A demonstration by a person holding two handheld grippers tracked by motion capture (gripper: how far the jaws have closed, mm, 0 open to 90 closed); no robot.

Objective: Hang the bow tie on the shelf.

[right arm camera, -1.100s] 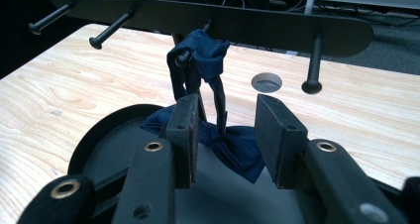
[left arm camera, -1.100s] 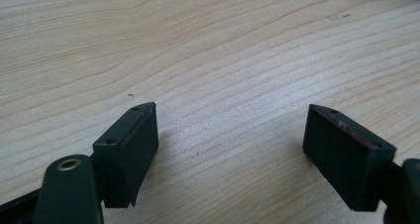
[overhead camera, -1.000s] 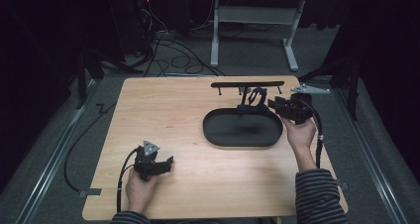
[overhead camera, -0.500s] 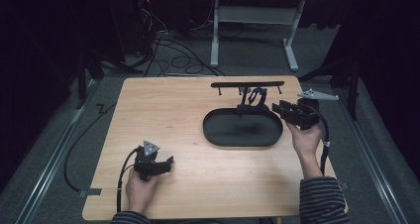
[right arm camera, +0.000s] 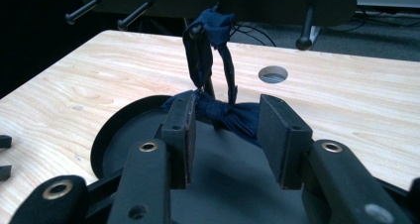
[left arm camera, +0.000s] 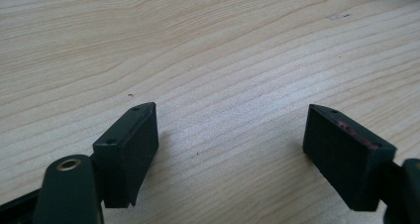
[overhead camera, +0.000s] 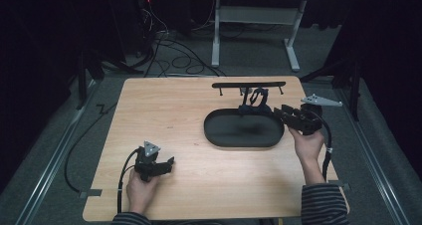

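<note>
High view shows my right gripper point(overhead camera: 284, 114) at the right end of the oval black tray point(overhead camera: 219, 135), jaws apart and clamped on nothing, aimed at the dark blue fabric bow tie point(overhead camera: 252, 104), which droops over the tray's far rim with its strap hooked on a peg of the black wall-style peg rack point(overhead camera: 249, 84). I judge the cloth light, soft and floppy, best taken at the bow's knot. My left gripper point(overhead camera: 164, 166) rests near-left on the pale wooden table point(overhead camera: 169, 110), jaws wide apart, with ample open room.
</note>
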